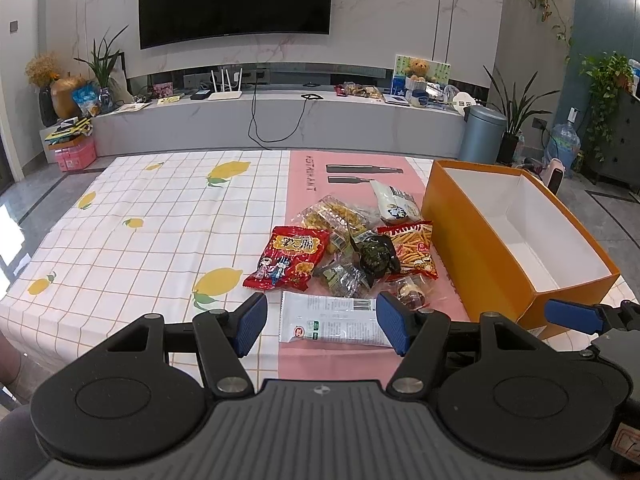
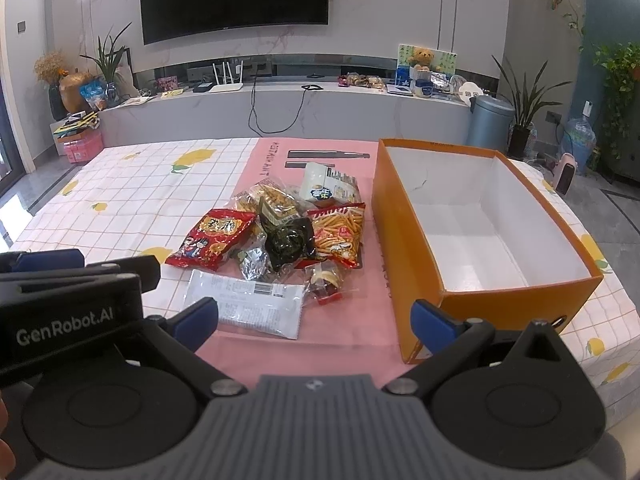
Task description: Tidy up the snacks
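Note:
A pile of snack packets lies on the pink strip of the tablecloth: a red bag (image 1: pixel 287 259) (image 2: pixel 212 238), an orange fries bag (image 1: pixel 414 249) (image 2: pixel 339 233), a dark green packet (image 1: pixel 374 258) (image 2: pixel 289 242), a white-blue packet (image 1: pixel 394 202) (image 2: pixel 326 186) and a long white packet (image 1: pixel 334 322) (image 2: pixel 250 308) nearest me. An open orange box (image 1: pixel 476 240) (image 2: pixel 404 236) stands empty to their right. My left gripper (image 1: pixel 322 326) is open, its pads either side of the long white packet, just above it. My right gripper (image 2: pixel 316 320) is open, between that packet and the box.
The table (image 1: pixel 120 240) has a white lemon-print cloth. Beyond it are a long TV bench (image 1: pixel 280 116) with clutter, a wall TV, a grey bin (image 1: pixel 482 134) and plants. The left gripper's body shows at the left edge of the right wrist view (image 2: pixel 68 300).

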